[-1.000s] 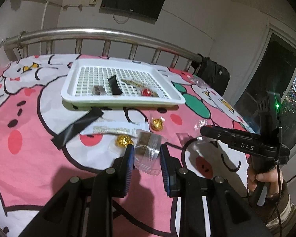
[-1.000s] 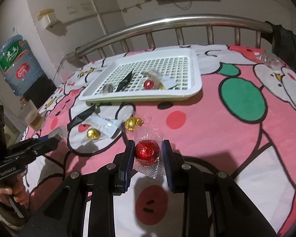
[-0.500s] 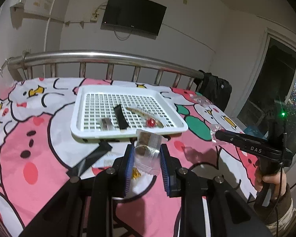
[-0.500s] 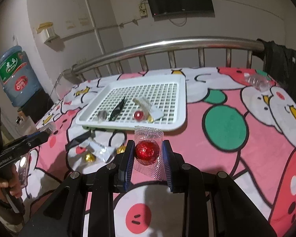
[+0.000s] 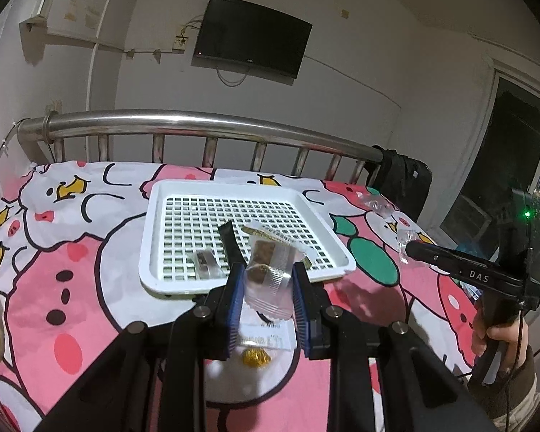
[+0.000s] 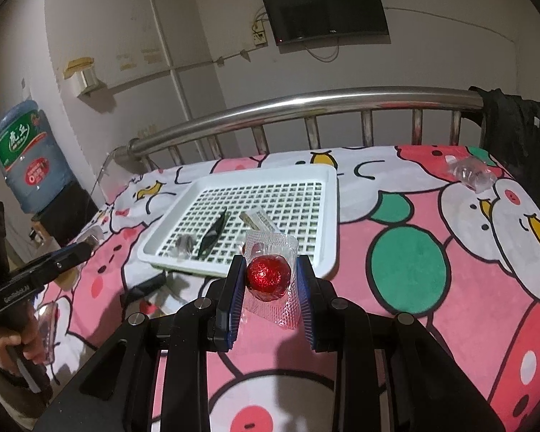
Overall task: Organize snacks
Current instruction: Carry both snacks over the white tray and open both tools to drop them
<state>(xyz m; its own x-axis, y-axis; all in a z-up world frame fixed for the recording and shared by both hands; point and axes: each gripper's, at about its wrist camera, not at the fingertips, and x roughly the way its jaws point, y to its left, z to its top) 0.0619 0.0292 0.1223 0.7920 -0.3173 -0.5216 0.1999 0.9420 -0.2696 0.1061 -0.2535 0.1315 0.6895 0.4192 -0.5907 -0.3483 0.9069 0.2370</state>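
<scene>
My left gripper (image 5: pixel 268 280) is shut on a clear packet with a brown snack (image 5: pixel 270 273), held above the bed just in front of the white slotted tray (image 5: pixel 154 252). My right gripper (image 6: pixel 270 280) is shut on a clear packet with a red foil ball (image 6: pixel 269 274), held near the tray's front edge (image 6: pixel 327 216). The tray holds a black sachet (image 5: pixel 228 241), a small dark packet (image 5: pixel 205 261) and a gold-and-white packet (image 5: pixel 270 232). A gold foil ball (image 5: pixel 256 356) and a white packet (image 5: pixel 266 336) lie on the bedspread under my left gripper.
The bed has a pink cartoon bedspread (image 6: pixel 432 252) and a steel headboard rail (image 5: pixel 198 126). A clear wrapper (image 6: pixel 469 172) lies at the far right of the bed. A black bag (image 6: pixel 514 126) hangs on the rail. A water jug (image 6: pixel 25 154) stands at left.
Both grippers have risen from the bedspread with their packets and moved forward toward the tray, which now sits closer and lower in both views.
</scene>
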